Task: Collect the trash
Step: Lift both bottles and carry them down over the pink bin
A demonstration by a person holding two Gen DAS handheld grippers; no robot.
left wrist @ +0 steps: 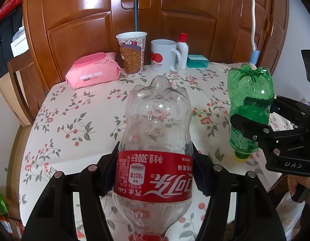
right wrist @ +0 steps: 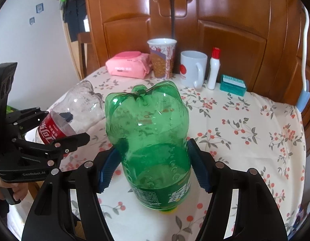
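Note:
My left gripper is shut on an empty clear cola bottle with a red label, held cap-down above the table; both also show in the right wrist view, the gripper and the bottle. My right gripper is shut on an empty green soda bottle, also cap-down, its yellow cap near the cloth. The green bottle and right gripper show at the right of the left wrist view.
The floral tablecloth covers the table. At the back stand a pink wipes pack, a paper cup, a white mug, a small white bottle with red cap and a teal box. A wooden wardrobe is behind.

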